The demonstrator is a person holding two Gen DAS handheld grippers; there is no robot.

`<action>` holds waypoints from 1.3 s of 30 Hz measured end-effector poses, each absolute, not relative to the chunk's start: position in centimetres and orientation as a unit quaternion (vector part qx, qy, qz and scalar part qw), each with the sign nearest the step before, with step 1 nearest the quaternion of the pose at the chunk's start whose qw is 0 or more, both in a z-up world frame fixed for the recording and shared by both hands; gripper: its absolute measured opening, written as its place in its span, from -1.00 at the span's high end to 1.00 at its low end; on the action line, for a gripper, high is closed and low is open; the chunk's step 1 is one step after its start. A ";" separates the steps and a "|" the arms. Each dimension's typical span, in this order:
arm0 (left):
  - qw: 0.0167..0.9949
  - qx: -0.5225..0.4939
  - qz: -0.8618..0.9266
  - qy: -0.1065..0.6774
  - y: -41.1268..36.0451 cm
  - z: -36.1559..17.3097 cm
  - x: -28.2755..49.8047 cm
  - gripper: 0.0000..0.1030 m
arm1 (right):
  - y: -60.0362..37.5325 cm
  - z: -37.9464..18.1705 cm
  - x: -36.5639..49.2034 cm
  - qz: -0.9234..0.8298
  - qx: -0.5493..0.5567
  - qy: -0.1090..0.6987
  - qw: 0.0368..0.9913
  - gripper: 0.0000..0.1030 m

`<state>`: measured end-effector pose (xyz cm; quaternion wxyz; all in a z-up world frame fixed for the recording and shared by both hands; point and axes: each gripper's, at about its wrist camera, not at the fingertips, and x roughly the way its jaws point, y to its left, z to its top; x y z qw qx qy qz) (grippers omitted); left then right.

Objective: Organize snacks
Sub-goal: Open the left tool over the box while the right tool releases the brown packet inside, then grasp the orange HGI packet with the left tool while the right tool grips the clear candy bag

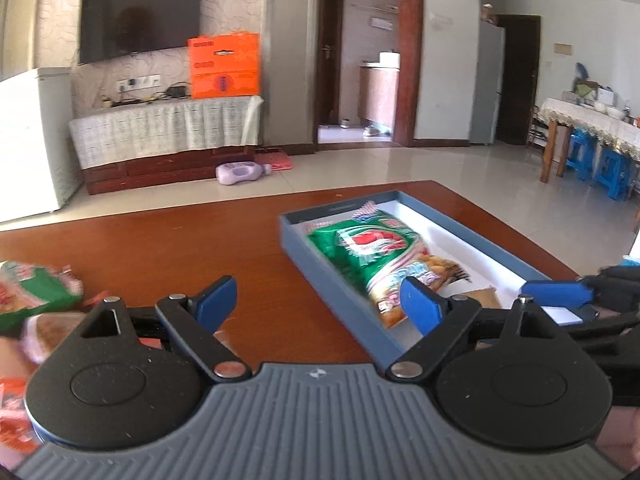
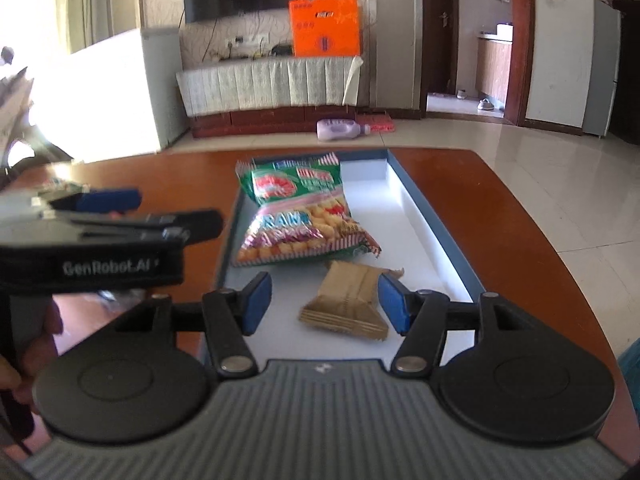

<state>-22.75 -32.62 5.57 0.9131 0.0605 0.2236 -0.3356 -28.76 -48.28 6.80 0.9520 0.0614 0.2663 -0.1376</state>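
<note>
Jaws of both grippers stand wide and empty; loose snacks (image 1: pixel 28 296) lie on the counter (image 1: pixel 160 240) just left of the left gripper (image 1: pixel 320 304), the nearer one.

Legible: "GenRobot.AI", white lettering on the black side of the left gripper (image 2: pixel 132 200), seen from the right wrist view. Partly legible: large blue letters reading roughly "RAM" across the middle of the green snack bag (image 2: pixel 298 212) lying in the blue box (image 2: pixel 436 216); remainder of that print blurred. Markings on the orange carton (image 2: pixel 324 26) against the far wall too blurred to read. Nothing readable on the tan wrapped snack (image 2: pixel 346 300).
</note>
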 end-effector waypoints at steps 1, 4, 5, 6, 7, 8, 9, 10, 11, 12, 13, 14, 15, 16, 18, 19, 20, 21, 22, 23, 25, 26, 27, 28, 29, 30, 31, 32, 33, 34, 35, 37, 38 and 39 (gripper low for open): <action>0.915 0.056 -0.329 0.226 -31.6 5.8 -22.8 -0.78 | -47.7 7.1 -29.0 -0.136 0.059 0.258 0.955 -0.28; 0.924 0.055 -0.305 0.225 -28.3 6.5 -23.2 -0.78 | -46.2 7.9 -29.2 -0.119 0.067 0.235 0.962 -0.28; 0.926 0.055 -0.298 0.225 -27.4 6.9 -23.1 -0.78 | -45.7 8.0 -29.1 -0.114 0.069 0.233 0.963 -0.28; 0.929 0.055 -0.289 0.225 -26.2 7.1 -23.2 -0.78 | -45.1 8.1 -28.9 -0.108 0.070 0.232 0.964 -0.28; 0.932 0.056 -0.279 0.224 -24.9 7.3 -23.5 -0.78 | -44.5 8.1 -28.6 -0.100 0.070 0.233 0.965 -0.28; 0.935 0.057 -0.268 0.226 -23.6 7.4 -23.7 -0.78 | -43.9 8.2 -28.3 -0.091 0.069 0.233 0.966 -0.28; 0.937 0.060 -0.258 0.228 -22.4 7.5 -23.6 -0.78 | -43.3 8.2 -28.0 -0.081 0.066 0.232 0.967 -0.28; 0.940 0.062 -0.247 0.229 -21.0 7.6 -23.7 -0.78 | -42.5 8.3 -27.7 -0.071 0.065 0.232 0.968 -0.28; 0.942 0.064 -0.236 0.231 -19.8 7.6 -23.7 -0.78 | -41.8 8.3 -27.3 -0.057 0.063 0.231 0.969 -0.28; 0.943 0.066 -0.226 0.235 -18.6 7.5 -23.6 -0.78 | -41.1 8.2 -26.9 -0.046 0.061 0.232 0.970 -0.28; 0.943 0.068 -0.218 0.241 -17.5 7.3 -23.5 -0.78 | -40.4 8.1 -26.3 -0.033 0.058 0.235 0.970 -0.28; 0.943 0.070 -0.213 0.246 -16.8 7.1 -23.2 -0.78 | -39.7 7.9 -25.8 -0.024 0.057 0.240 0.969 -0.28; 0.943 0.074 -0.206 0.251 -16.2 6.7 -22.9 -0.78 | -39.0 7.7 -25.4 -0.018 0.055 0.245 0.968 -0.28; 0.943 0.077 -0.197 0.258 -15.5 6.3 -22.5 -0.78 | -38.4 7.5 -24.7 -0.014 0.054 0.253 0.966 -0.28; 0.939 0.079 -0.185 0.278 -14.7 5.5 -21.5 -0.78 | -37.6 6.9 -23.5 -0.011 0.050 0.269 0.962 -0.28; 0.938 0.077 -0.182 0.286 -14.3 5.1 -21.1 -0.78 | -37.2 6.5 -22.8 -0.008 0.049 0.279 0.959 -0.28; 0.936 0.076 -0.180 0.292 -14.1 4.8 -20.7 -0.78 | -36.8 6.3 -22.4 -0.007 0.047 0.286 0.957 -0.28; 0.935 0.075 -0.179 0.298 -13.9 4.5 -20.2 -0.78 | -36.5 6.0 -22.2 -0.004 0.045 0.292 0.955 -0.28; 0.933 0.074 -0.179 0.303 -13.7 4.2 -19.7 -0.79 | -36.1 5.8 -21.8 0.000 0.041 0.298 0.954 -0.28; 0.932 0.075 -0.179 0.308 -13.9 3.9 -19.3 -0.78 | -35.7 5.6 -21.7 0.001 0.034 0.301 0.953 -0.28; 0.930 0.077 -0.176 0.312 -13.9 3.4 -18.6 -0.78 | -35.2 5.5 -21.6 -0.003 0.021 0.301 0.953 -0.26; 0.929 0.077 -0.177 0.315 -13.9 3.2 -18.4 -0.78 | -35.3 5.5 -21.5 -0.002 0.023 0.301 0.953 -0.26; 0.927 0.077 -0.180 0.319 -13.8 3.0 -18.1 -0.77 | -35.4 5.4 -21.5 -0.001 0.030 0.300 0.953 -0.26; 0.926 0.076 -0.181 0.322 -13.9 2.9 -17.9 -0.77 | -35.7 5.3 -21.6 -0.001 0.039 0.301 0.953 -0.22; 0.926 0.074 -0.181 0.324 -13.9 2.8 -17.8 -0.76 | -35.8 5.2 -21.6 -0.004 0.045 0.303 0.952 -0.17; 0.924 0.073 -0.182 0.327 -14.4 2.9 -17.7 -0.76 | -36.1 5.0 -21.5 -0.007 0.048 0.306 0.951 -0.17; 0.924 0.071 -0.181 0.328 -14.5 2.9 -17.5 -0.76 | -36.1 5.0 -21.6 -0.013 0.048 0.306 0.951 -0.16; 0.926 0.069 -0.178 0.327 -14.5 2.9 -17.4 -0.75 | -36.3 5.0 -21.7 -0.016 0.050 0.305 0.951 -0.04; 0.927 0.066 -0.177 0.326 -14.4 2.9 -17.3 -0.75 | -36.5 5.0 -21.8 -0.014 0.054 0.304 0.951 0.06; 0.927 0.061 -0.177 0.326 -14.3 2.9 -17.1 -0.75 | -36.7 5.0 -21.8 -0.013 0.058 0.306 0.950 0.23; 0.926 0.057 -0.178 0.328 -14.3 2.8 -17.0 -0.75 | -36.9 4.8 -21.7 -0.015 0.057 0.312 0.948 0.26; 0.923 0.059 -0.180 0.335 -14.4 2.5 -16.7 -0.75 | -37.0 4.4 -21.4 -0.020 0.055 0.325 0.944 0.24; 0.922 0.062 -0.179 0.338 -14.4 2.3 -16.7 -0.75 | -37.1 4.4 -21.3 -0.016 0.061 0.325 0.944 0.24; 0.921 0.065 -0.177 0.340 -14.5 2.2 -16.7 -0.75 | -37.1 4.4 -21.3 -0.013 0.067 0.323 0.944 0.24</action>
